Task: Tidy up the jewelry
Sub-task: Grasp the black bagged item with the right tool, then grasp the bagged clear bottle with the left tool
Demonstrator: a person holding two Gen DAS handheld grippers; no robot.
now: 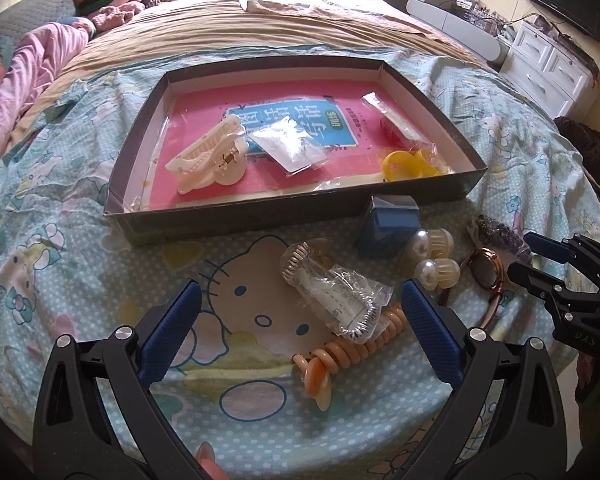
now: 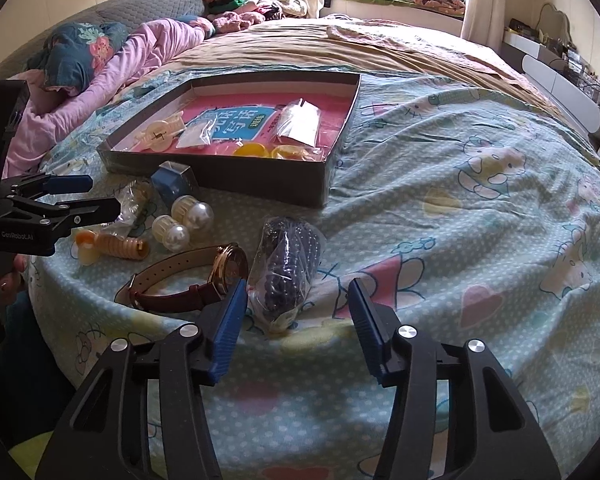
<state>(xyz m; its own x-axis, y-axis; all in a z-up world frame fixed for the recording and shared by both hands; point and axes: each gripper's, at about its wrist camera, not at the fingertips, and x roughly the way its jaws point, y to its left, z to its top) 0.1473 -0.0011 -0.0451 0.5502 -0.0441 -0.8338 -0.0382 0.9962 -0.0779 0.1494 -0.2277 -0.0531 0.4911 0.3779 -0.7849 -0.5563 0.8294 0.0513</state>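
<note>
Sorting under way: tray (image 1: 440, 194) partly filled; left gripper (image 1: 300, 312), fingers apart and empty, over bagged clip (image 1: 336, 296); right gripper (image 2: 298, 320), likewise apart, before bead bag (image 2: 286, 268). Next, judged: close, lift, carry to tray

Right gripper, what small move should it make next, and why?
Probably ease the right gripper forward and down to straddle the bag of dark beads. Its jaws are open, the bag lies just ahead between them, still outside the tray.

Both grippers, left (image 1: 300, 320) and right (image 2: 298, 312), fingers spread
</note>
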